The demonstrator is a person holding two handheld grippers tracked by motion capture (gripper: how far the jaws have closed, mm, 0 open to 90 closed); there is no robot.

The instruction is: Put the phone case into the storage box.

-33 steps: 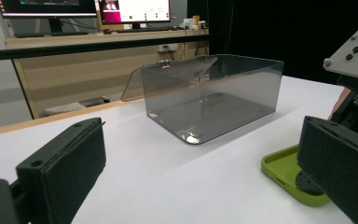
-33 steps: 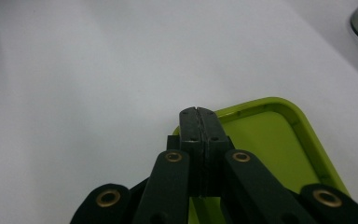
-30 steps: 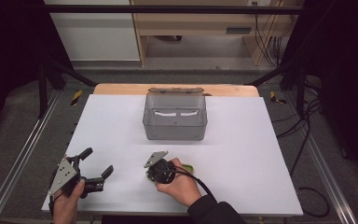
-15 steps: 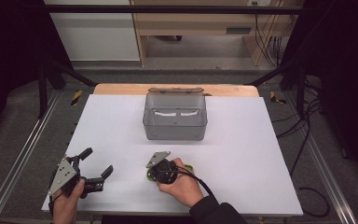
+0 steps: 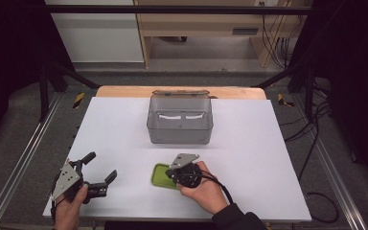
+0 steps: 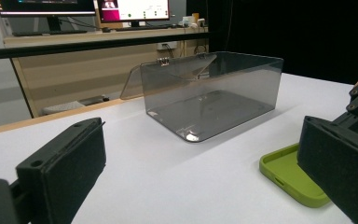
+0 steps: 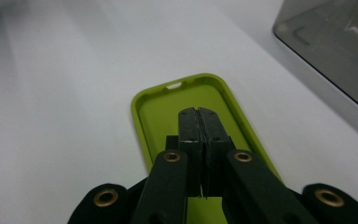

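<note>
Green phone case [image 7: 186, 112], likely light, flexible and a bit grippy, lies open-side up just before the clear box [image 5: 180, 120], under the right gripper [image 7: 199, 122], whose jaws are pressed together empty; its raised rim looks best to pinch.

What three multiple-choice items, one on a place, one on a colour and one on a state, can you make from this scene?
1. Where does the phone case lie?
A. inside the clear box
B. on the white table, nearer the person than the box
C. on the floor

2. What colour is the phone case?
A. green
B. red
C. blue

3. How do the jaws of the right gripper stand?
A. wide open
B. shut on the box
C. shut together over the case

Key: 1 B, the case lies on the table in front of the clear box; 2 A, it is lime green; 3 C, the right gripper view shows the pads pressed together.
</note>
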